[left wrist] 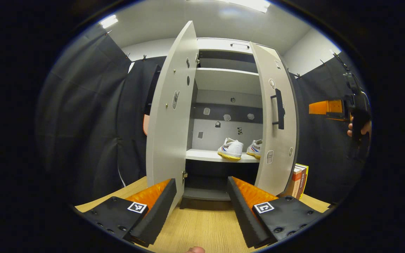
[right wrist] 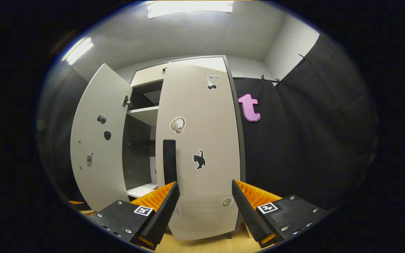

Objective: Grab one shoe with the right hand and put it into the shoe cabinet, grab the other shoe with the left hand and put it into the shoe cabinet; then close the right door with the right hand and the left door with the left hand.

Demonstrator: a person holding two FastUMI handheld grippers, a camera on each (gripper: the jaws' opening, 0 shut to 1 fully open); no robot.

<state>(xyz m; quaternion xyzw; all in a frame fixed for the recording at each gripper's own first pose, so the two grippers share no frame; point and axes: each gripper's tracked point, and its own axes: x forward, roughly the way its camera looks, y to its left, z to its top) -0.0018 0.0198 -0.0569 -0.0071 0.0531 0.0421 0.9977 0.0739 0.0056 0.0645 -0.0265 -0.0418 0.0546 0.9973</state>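
Both grippers point(left wrist: 201, 191) point(right wrist: 205, 195) agape, empty.

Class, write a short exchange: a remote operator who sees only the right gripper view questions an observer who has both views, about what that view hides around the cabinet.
Operator: The right door blocks my view. What is behind it?
Observer: Two white shoes, the first shoe and the second shoe, sit side by side on a shelf.
Operator: Is there anything beside the cabinet, past that door?
Observer: Yes, some books stand upright on the wooden surface just beyond the door's outer edge.
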